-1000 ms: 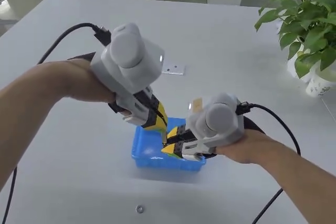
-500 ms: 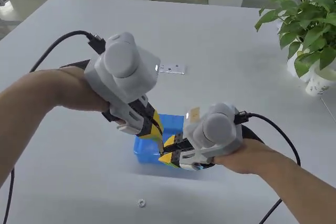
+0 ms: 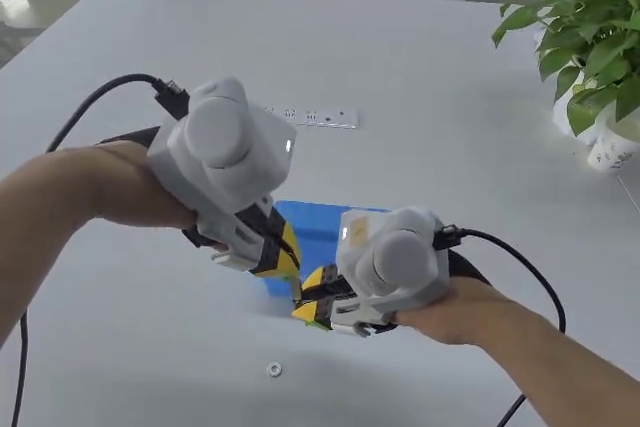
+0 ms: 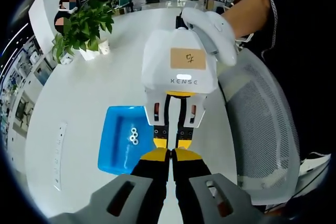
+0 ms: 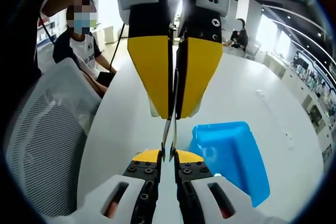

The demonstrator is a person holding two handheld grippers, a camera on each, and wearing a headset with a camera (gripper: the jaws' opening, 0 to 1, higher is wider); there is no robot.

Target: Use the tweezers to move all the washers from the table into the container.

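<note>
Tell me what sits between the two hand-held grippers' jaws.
The tweezers. In the right gripper view they bridge the gap, running from the left hand-held gripper to the right hand-held gripper.

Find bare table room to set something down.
Free: the table between the power strip and the plant, and beyond the strip. Crowded: left gripper and right gripper meet at the blue container, a washer just nearer.

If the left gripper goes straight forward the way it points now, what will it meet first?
The right gripper. It faces the left gripper tip to tip, very close, with the tweezers between them. Depth is hard to judge, but nothing else seems to lie in that line.
</note>
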